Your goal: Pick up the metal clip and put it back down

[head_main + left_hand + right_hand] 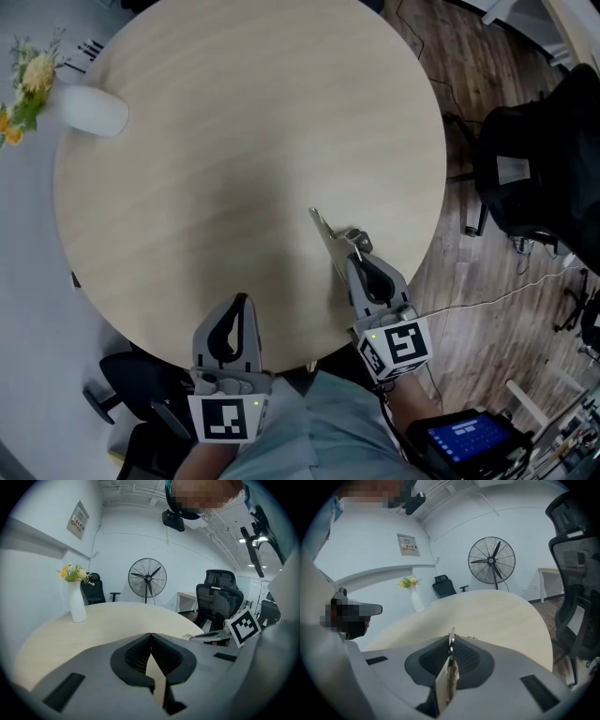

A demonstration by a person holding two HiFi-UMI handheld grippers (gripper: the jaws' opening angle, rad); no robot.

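The metal clip (330, 236) is a thin silvery piece that juts out over the round wooden table (234, 141) near its right front edge. My right gripper (359, 255) is shut on the clip's near end. In the right gripper view the clip (451, 640) stands upright, pinched between the black pads (465, 657). My left gripper (240, 304) hovers at the table's front edge, well left of the clip. Its jaws are shut with nothing between them, as the left gripper view (151, 637) confirms.
A white vase with yellow flowers (89, 111) lies toward the table's far left edge. A black office chair (534, 178) stands on the wood floor at the right. A standing fan (491, 560) is beyond the table. A lit screen (464, 436) sits low right.
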